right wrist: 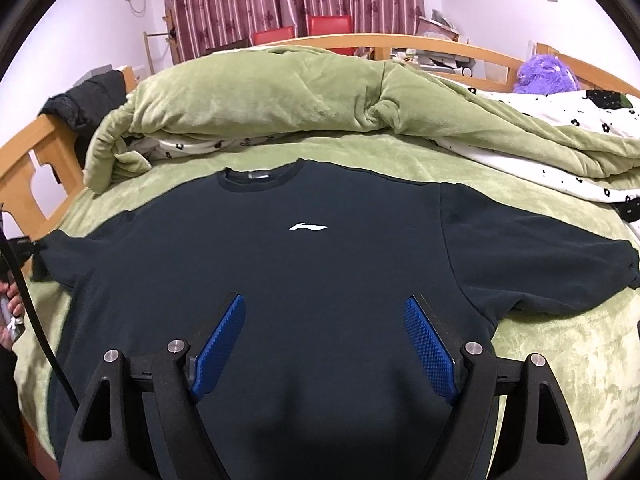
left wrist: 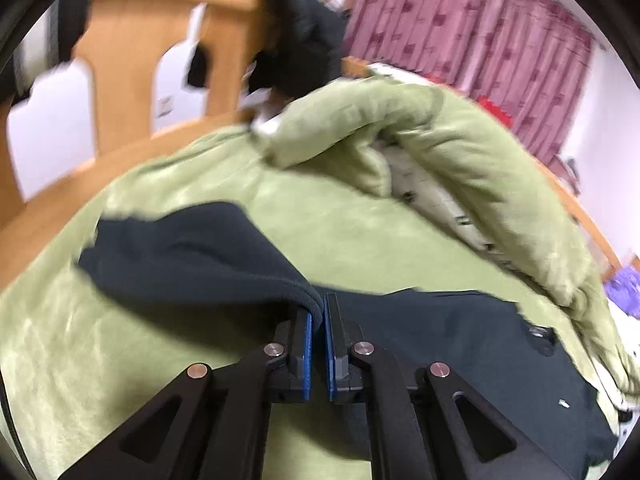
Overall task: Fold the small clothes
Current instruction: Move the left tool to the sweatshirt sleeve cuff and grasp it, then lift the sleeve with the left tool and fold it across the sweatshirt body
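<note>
Left gripper [left wrist: 318, 314] is clamped on the sleeve edge of the dark navy cotton sweatshirt [right wrist: 304, 264], body spreading off to its right. Right gripper [right wrist: 324, 348] hangs wide open, empty, above the hem, chest ahead.

Bare green sheet [right wrist: 560, 360] right of shirt [right wrist: 300, 272]: passable. Bunched quilt [right wrist: 260, 100] blocks far side; wooden bed rail [right wrist: 36, 152] bounds left.
</note>
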Available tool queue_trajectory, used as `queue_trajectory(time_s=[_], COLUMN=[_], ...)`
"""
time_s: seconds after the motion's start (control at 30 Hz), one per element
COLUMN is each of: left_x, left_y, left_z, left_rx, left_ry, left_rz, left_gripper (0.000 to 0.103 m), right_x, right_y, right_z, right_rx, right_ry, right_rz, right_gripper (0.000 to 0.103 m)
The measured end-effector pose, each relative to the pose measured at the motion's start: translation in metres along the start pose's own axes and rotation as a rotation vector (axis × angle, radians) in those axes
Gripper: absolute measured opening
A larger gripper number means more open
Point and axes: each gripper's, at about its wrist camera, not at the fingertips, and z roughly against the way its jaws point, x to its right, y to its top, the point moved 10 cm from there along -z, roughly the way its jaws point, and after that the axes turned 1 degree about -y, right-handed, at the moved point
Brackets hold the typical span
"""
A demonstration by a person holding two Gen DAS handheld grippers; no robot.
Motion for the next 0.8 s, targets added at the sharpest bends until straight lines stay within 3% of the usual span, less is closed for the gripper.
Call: queue_trajectory(time_s=[0.2, 0.4, 0.6, 0.8], left_x=[0.092, 0.182, 0.229, 0.239], left_y=[-0.001, -0.055, -0.130, -0.178], left_z=[0.019, 0.019, -0.002, -0.019], left_rx=[-0.002, -0.063, -0.194, -0.301], left_ry=[-0.104, -0.196, -0.258, -0.277], left_rz=[-0.112, -0.275, -0.334, -0.351], left_gripper=[0.006, 0.006, 0.006, 0.008], right_x=[-0.007, -0.004, 0.008, 0.020], right_y=[-0.001, -0.006, -0.020, -0.033], right_z=[0.026, 0.039, 0.032, 0.018], right_rx=[0.035, 0.050, 0.022, -0.018], right_ry=[0.009, 0.010, -0.007, -0.017], right_rz=[0.022, 0.030, 0.033, 0.019], right_gripper=[0.081, 0.081, 0.081, 0.081])
